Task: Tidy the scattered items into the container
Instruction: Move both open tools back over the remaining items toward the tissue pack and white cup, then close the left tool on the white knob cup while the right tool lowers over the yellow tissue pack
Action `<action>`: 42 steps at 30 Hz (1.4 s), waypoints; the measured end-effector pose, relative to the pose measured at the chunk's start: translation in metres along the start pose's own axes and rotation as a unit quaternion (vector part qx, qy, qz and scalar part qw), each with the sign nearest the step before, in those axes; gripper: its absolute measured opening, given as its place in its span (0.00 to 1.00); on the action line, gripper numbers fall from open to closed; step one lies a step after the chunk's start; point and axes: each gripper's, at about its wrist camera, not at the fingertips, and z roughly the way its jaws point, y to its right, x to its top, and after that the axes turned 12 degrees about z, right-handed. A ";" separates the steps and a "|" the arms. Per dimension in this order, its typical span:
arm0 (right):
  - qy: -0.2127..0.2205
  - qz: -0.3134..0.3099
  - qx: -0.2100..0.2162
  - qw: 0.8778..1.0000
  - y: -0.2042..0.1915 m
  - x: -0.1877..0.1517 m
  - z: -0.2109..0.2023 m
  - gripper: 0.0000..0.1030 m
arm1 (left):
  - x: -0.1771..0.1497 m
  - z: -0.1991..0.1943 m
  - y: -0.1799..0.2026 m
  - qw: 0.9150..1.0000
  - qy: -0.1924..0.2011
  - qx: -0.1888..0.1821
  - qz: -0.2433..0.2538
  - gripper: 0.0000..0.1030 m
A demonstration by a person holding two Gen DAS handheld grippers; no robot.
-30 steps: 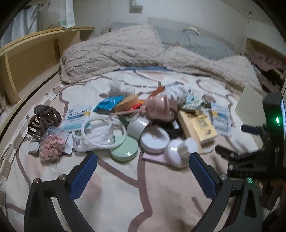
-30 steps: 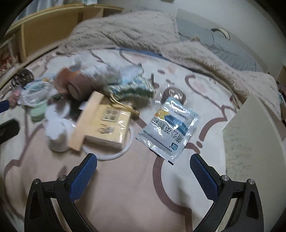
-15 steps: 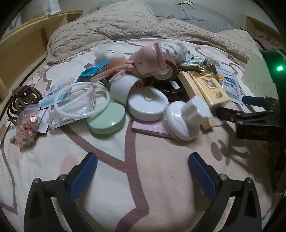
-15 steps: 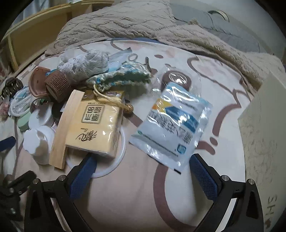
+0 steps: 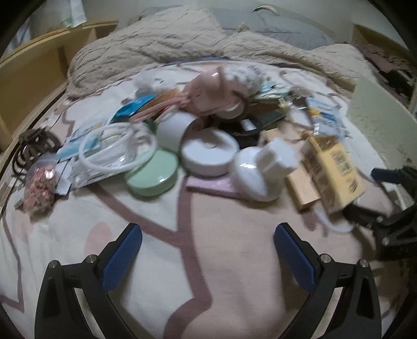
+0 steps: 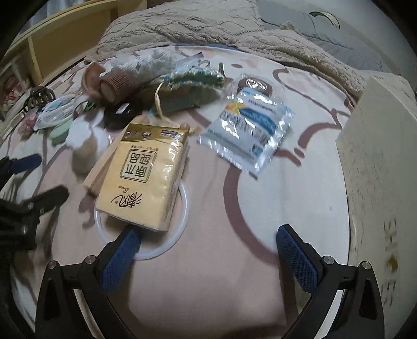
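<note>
Both tongs spread wide, nothing between the blue pads. Left gripper [image 5: 207, 250] low over bare patterned bedsheet [image 5: 161, 266], short of the heap: green round lid [image 5: 152, 176], white round case [image 5: 209, 155], white cap-shaped piece [image 5: 263, 170], clear bag with a white ring [image 5: 114, 153], small bag of pink bits [image 5: 39, 182], pink bundle [image 5: 213, 95] on top (details smeared by motion blur). Right gripper [image 6: 208, 250] also gaping, its left fingertip [image 6: 122, 250] at the near edge of the yellow tissue pack [image 6: 144, 178], possibly touching it, hard to tell. Tissue pack flat across a white ring [image 6: 179, 224] and against a wooden block [image 6: 104, 167]. Blue-and-white sachet [image 6: 247, 130] just beyond, apart from the pack. Cream container [image 6: 378, 161] at far right, upright on the bed, its inside not visible. Beige blanket [image 6: 195, 23] bunched behind everything.
</note>
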 end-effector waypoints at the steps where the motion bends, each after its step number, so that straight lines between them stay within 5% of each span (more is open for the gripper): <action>1: -0.001 0.001 0.000 1.000 0.001 -0.002 -0.002 1.00 | 0.002 -0.002 0.004 1.000 0.008 -0.003 0.009 0.99; 17: 0.012 0.009 -0.002 1.000 0.003 -0.017 -0.007 1.00 | 0.037 0.002 0.014 0.996 0.069 -0.057 0.024 0.47; 25: 0.005 0.004 0.008 1.000 0.006 -0.013 -0.008 1.00 | 0.038 -0.002 0.008 0.994 0.090 -0.057 0.010 0.45; 26: 0.002 -0.001 0.018 1.000 0.007 -0.012 -0.009 1.00 | 0.038 -0.005 0.007 0.994 0.096 -0.061 0.006 0.30; 31: -0.001 -0.030 0.078 0.996 0.003 -0.014 -0.023 1.00 | 0.035 -0.015 0.001 0.993 0.099 -0.067 -0.004 0.30; 42: 0.011 -0.037 0.059 0.998 0.000 -0.011 -0.020 1.00 | 0.008 -0.035 0.008 0.993 0.058 -0.103 0.003 0.30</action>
